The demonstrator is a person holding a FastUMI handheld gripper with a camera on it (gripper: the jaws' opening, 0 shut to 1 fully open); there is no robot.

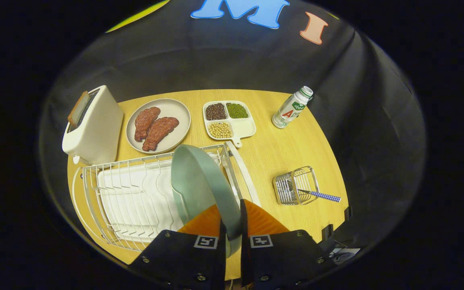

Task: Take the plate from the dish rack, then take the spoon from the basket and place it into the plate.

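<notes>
- Your hand-held gripper (pixel 232 225) is pinching the near rim of the green plate (pixel 201 183), one finger on each face; the plate stands on edge at the right end of the dish rack (pixel 127 197), tilted away from you.
- Keep the squeeze firm: the grip is on the rim alone, so the plate will likely want to swing as it comes free.
- Draw it straight up along its own plane until it is clear of the rack's wires and right-hand rail, rather than dragging it sideways against them.
- Set it down flat on the bare wood of the desk (pixel 272 149), between the rack and the wire basket (pixel 296 186).
- Leave room beside the basket, since the spoon (pixel 320 195) lies there with its checked handle sticking out to the right.
- Stay clear of the bottle (pixel 292 107) and the divided tray (pixel 230 119).
</notes>
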